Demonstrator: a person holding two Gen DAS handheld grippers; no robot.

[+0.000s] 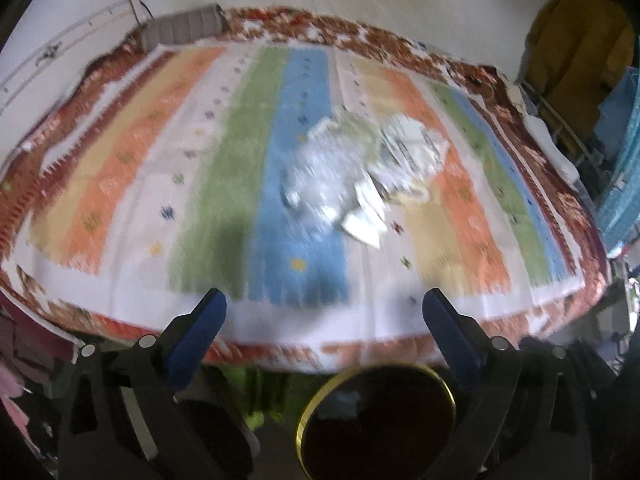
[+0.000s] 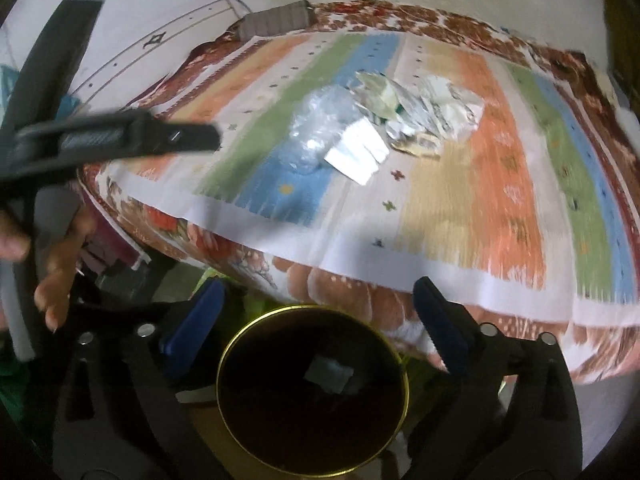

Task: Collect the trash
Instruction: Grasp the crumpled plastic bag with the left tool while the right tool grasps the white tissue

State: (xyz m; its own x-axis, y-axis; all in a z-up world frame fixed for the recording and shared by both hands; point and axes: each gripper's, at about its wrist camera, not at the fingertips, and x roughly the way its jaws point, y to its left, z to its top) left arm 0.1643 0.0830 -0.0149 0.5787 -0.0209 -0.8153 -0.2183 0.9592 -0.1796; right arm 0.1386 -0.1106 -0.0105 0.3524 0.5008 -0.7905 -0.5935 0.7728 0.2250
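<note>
A heap of trash lies on the striped bedspread: a crumpled clear plastic bag (image 1: 320,172) (image 2: 320,128), a flat white paper piece (image 1: 364,216) (image 2: 356,152), and crumpled foil and paper wrappers (image 1: 408,148) (image 2: 432,112). A dark round bin with a gold rim (image 1: 376,420) (image 2: 312,396) stands below the bed's near edge, with a pale scrap (image 2: 330,372) inside. My left gripper (image 1: 324,312) is open and empty above the bed edge. My right gripper (image 2: 318,300) is open and empty over the bin. The left gripper's body (image 2: 120,136) and a hand (image 2: 56,280) show in the right wrist view.
The striped bedspread (image 1: 200,184) (image 2: 480,200) covers a bed against a white wall. A grey ribbed item (image 1: 184,26) (image 2: 276,20) lies at the far edge. A yellow garment (image 1: 580,48) and blue cloth (image 1: 624,184) hang at right. Clutter sits on the floor at left.
</note>
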